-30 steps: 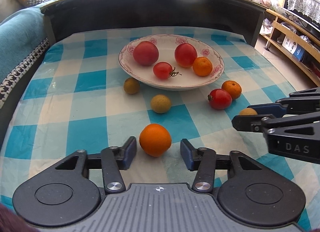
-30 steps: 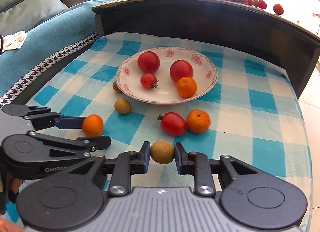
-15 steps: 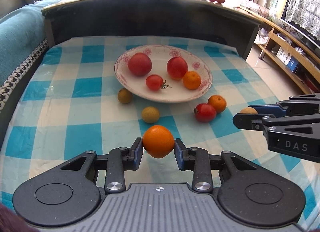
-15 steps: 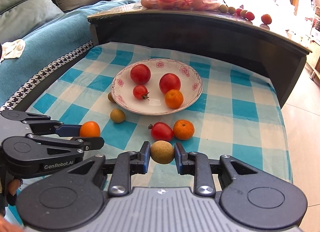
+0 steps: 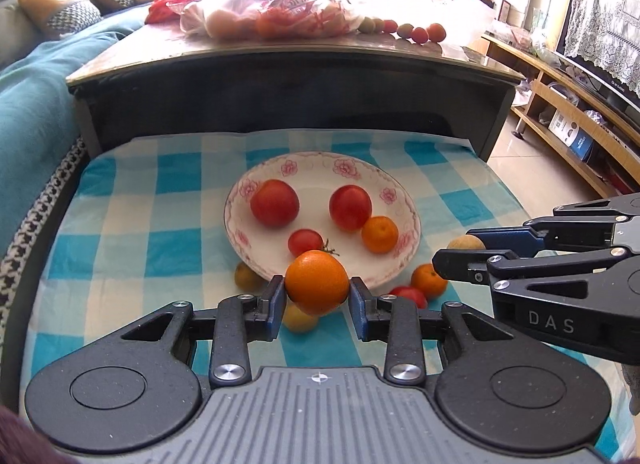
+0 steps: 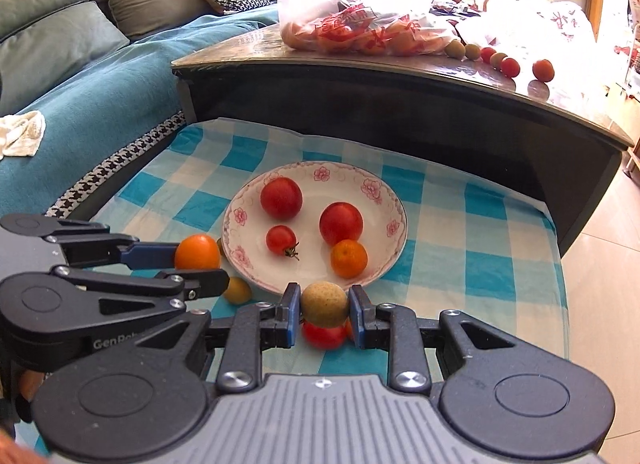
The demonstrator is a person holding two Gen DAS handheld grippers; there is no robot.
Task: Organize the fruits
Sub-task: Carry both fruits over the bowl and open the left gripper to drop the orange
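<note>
Orange (image 5: 317, 281) pinched in left claw (image 5: 317, 296), tan fruit (image 6: 324, 303) in right claw (image 6: 324, 314)
Five fruits plated on floral plate (image 6: 394, 206); four loose on checked cloth (image 5: 128, 224) yet to collect

A: Any lettering you can make out?

B: "DAS" in pale capitals on the black body of the right tongs (image 5: 460, 252), seen from the left wrist view.

A: And on the other one?

B: "GenRob", cut off after that, on the body of the left tongs (image 6: 198, 262) in the right wrist view.

A: The plastic bag (image 6: 360, 20) on the upper surface?

B: Red printed characters, too blurred and glared to read.
</note>
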